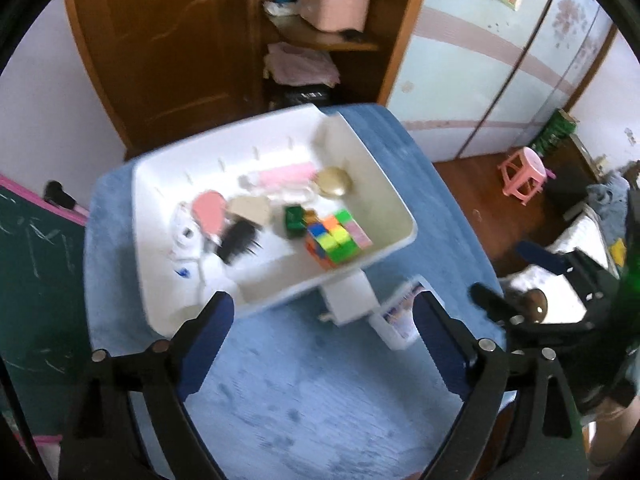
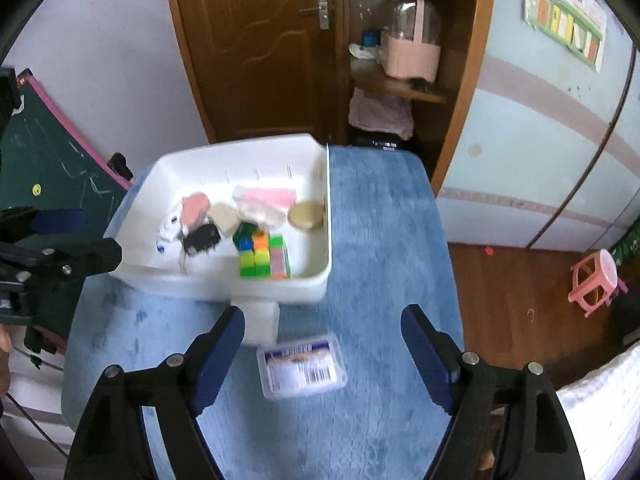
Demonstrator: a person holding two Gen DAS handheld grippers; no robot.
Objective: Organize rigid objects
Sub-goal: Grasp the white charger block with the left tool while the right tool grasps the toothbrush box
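A white bin [image 1: 384, 196] [image 2: 320, 280] stands on a blue-covered table [image 1: 312, 392] [image 2: 384, 208]. It holds a colourful puzzle cube [image 1: 338, 238] [image 2: 262, 256], a round gold tin [image 1: 334, 182] [image 2: 306, 214], a pink item [image 1: 286, 174] [image 2: 266, 198], a black brush [image 1: 238, 240] [image 2: 202, 240] and other small things. A clear plastic box with a label [image 2: 302, 368] [image 1: 400, 314] and a white block [image 2: 260, 318] [image 1: 348, 296] lie on the table in front of the bin. My left gripper [image 1: 326, 316] is open and empty above the table. My right gripper [image 2: 324, 336] is open and empty above the clear box.
A brown door [image 2: 256, 44] and shelves with a pink basket [image 2: 412, 52] stand behind the table. A green chalkboard [image 2: 52, 160] leans at the left. A pink stool [image 2: 596, 280] stands on the wood floor at the right.
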